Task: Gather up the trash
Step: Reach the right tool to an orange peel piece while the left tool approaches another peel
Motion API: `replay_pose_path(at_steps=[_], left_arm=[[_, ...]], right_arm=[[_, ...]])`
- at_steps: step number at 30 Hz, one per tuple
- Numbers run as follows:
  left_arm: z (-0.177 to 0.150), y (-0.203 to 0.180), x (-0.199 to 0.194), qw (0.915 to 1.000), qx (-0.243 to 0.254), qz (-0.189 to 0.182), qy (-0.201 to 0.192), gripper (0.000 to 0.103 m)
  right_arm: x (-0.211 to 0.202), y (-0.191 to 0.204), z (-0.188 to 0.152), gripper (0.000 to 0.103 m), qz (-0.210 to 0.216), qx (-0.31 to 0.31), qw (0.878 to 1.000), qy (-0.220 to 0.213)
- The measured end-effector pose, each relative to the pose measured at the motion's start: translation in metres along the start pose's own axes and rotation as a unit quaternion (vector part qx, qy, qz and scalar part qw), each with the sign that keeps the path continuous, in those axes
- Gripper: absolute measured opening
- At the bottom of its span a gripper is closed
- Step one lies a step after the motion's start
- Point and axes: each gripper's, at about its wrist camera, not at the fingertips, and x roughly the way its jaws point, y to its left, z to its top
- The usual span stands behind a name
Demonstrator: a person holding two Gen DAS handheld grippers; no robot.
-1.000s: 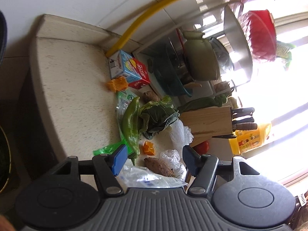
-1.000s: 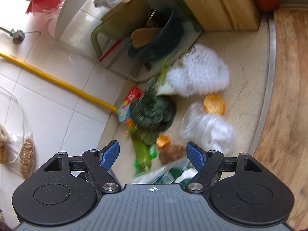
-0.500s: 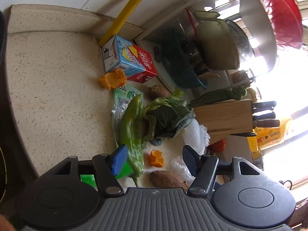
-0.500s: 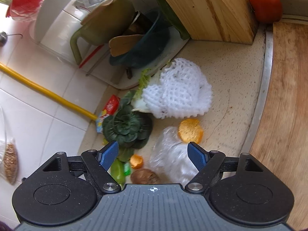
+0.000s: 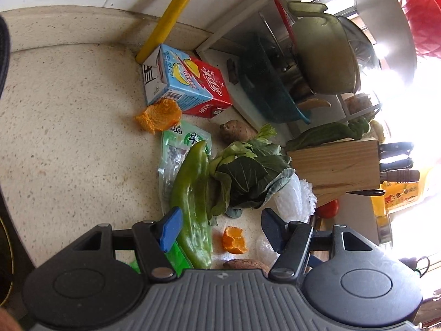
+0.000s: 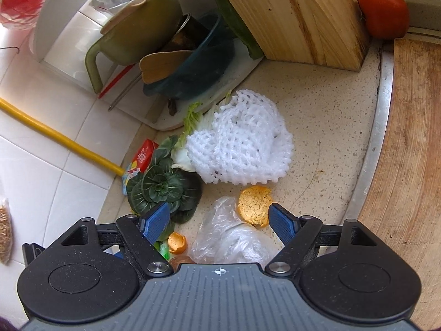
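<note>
Both tongs hovered released over the littered desk [image 6: 330, 127].

The left tongs [image 5: 220, 227] gaped above a green pepper [image 5: 193, 201] and orange peel [image 5: 233, 240]; the right tongs [image 6: 219, 222] gaped, apparently untouching, over a clear plastic bag [image 6: 231, 237], white foam net [image 6: 242, 149] beyond.

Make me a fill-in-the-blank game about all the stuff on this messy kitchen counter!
1. The long pepper lying beside the leafy greens is coloured ____.
2. The round tomato sits next to the wooden ____ block.
3. Both the left gripper and the right gripper have their jaws ____.
4. The foam fruit net is coloured ____.

Missing words: green; knife; open; white
</note>
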Motion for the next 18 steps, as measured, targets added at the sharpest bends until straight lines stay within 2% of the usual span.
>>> replay_pose_path(at_steps=[18], left_arm=[[-0.002,0.004,0.02,0.9994,0.001,0.021,0.028,0.06]], right_arm=[[0.007,-0.008,0.002,0.085,0.0,0.006,1.0,0.008]])
